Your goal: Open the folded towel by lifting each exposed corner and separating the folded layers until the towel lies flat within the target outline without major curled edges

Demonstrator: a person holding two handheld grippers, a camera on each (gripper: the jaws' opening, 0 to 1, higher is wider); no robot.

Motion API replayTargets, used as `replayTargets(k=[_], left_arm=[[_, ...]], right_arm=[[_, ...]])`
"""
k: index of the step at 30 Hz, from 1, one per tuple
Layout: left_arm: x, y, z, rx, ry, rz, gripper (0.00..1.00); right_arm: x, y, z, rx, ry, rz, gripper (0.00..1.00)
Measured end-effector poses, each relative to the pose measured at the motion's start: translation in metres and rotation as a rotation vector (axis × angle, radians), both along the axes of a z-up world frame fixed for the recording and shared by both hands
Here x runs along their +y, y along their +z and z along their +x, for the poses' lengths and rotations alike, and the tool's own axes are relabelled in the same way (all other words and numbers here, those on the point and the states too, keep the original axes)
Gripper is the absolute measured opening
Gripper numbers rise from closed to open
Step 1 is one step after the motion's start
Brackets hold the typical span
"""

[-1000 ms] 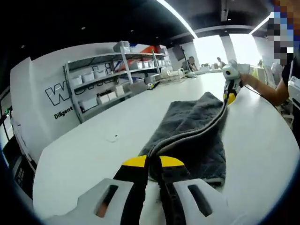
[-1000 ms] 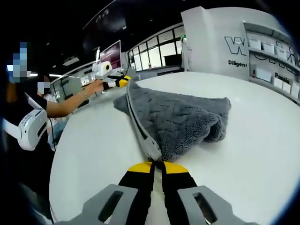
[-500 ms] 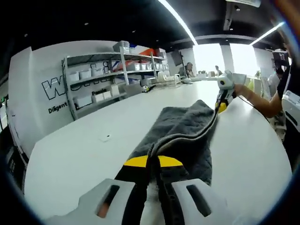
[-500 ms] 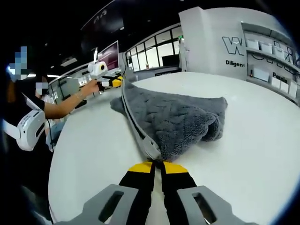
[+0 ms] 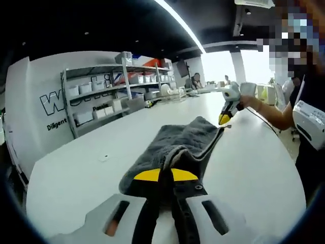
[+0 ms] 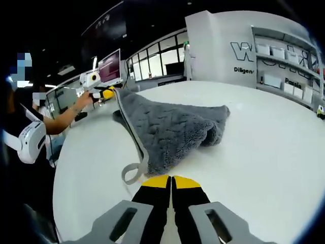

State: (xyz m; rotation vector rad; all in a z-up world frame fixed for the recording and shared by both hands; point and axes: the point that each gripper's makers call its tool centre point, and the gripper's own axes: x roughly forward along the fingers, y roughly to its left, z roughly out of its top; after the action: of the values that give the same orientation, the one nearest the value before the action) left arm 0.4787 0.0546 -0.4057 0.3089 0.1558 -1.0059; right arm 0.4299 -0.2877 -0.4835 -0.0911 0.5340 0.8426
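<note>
While the towel [image 5: 177, 145] was stretched between both tools, one corner was pinched in the left gripper [image 5: 165, 175], jaws clenched on the grey cloth. In the right gripper view, the right gripper [image 6: 171, 181] was seen with jaws closed together; the towel's hem loop lay just beside its tips, and a grasp could not be told. The towel [image 6: 170, 129] was spread on the white table [image 6: 264, 147], its long axis running from one gripper toward the other, far end bunched.
</note>
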Motion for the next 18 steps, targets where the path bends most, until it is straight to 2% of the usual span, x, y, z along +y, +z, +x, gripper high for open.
replayTargets(k=[4, 10, 15, 18], left_arm=[[-0.008, -0.004, -0.015, 0.005, -0.03, 0.005, 0.05], [-0.014, -0.011, -0.028, 0.013, -0.052, 0.021, 0.05], [-0.02, -0.013, -0.043, 0.05, -0.084, -0.012, 0.05], [-0.024, -0.015, -0.053, 0.052, -0.105, -0.004, 0.05]], right_arm=[[0.0, 0.002, -0.003, -0.006, -0.002, 0.005, 0.0], [0.001, 0.002, -0.006, -0.01, 0.0, 0.004, 0.0], [0.0, 0.002, -0.008, -0.01, -0.001, 0.002, 0.0], [-0.003, 0.001, -0.009, -0.008, -0.008, 0.0, 0.0]])
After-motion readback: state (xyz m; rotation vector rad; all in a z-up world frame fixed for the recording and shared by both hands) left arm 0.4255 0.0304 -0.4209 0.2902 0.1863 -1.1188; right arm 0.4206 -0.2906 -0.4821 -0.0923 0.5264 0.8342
